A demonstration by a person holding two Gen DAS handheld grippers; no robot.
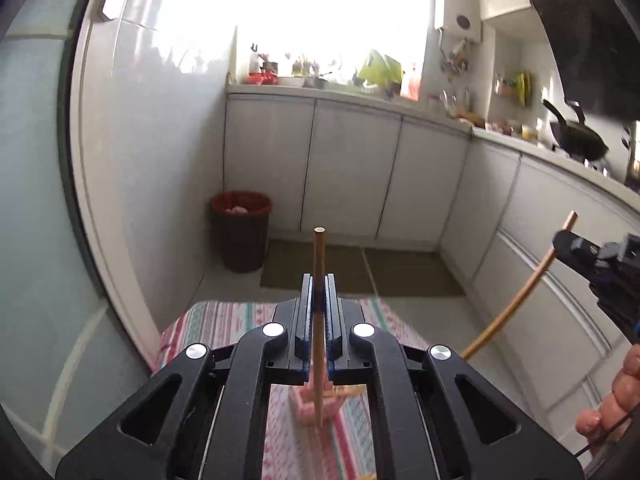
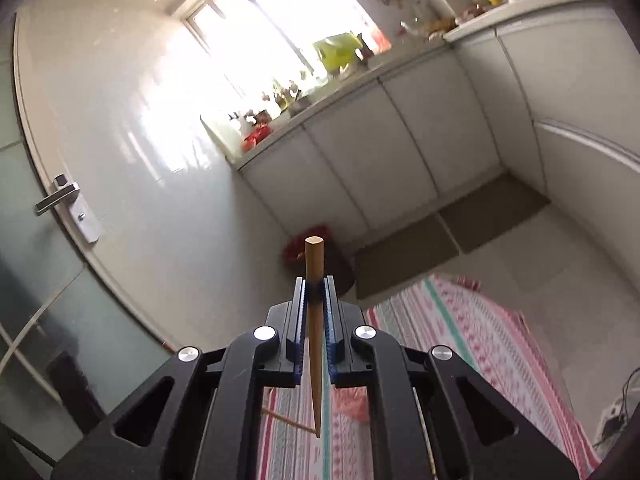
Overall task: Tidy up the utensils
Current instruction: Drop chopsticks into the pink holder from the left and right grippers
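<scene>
A chopstick point(image 1: 319, 312) is clamped upright between the closed jaws of the left gripper point(image 1: 319, 280), its blunt end standing above the fingertips and its lower part passing down between the fingers. A second chopstick point(image 2: 315, 332) is clamped in the same way in the right gripper point(image 2: 315, 282), thick end up and pointed tip down. In the left wrist view the right gripper point(image 1: 560, 240) is seen at the right edge with its chopstick point(image 1: 516, 300) slanting across it, and part of a hand point(image 1: 616, 404) is seen below it. Under both grippers a worktop covered with a striped cloth point(image 2: 460, 344) is seen. On the cloth, a pink object point(image 1: 308, 404) lies below the left gripper, too hidden to be identified, with another chopstick point(image 1: 348, 391) just beside it; whether they touch cannot be told. A further chopstick point(image 2: 286, 420) lies on the cloth below the right gripper. A brown bin point(image 1: 240, 232) stands on the floor against white cabinets point(image 1: 352, 168).
</scene>
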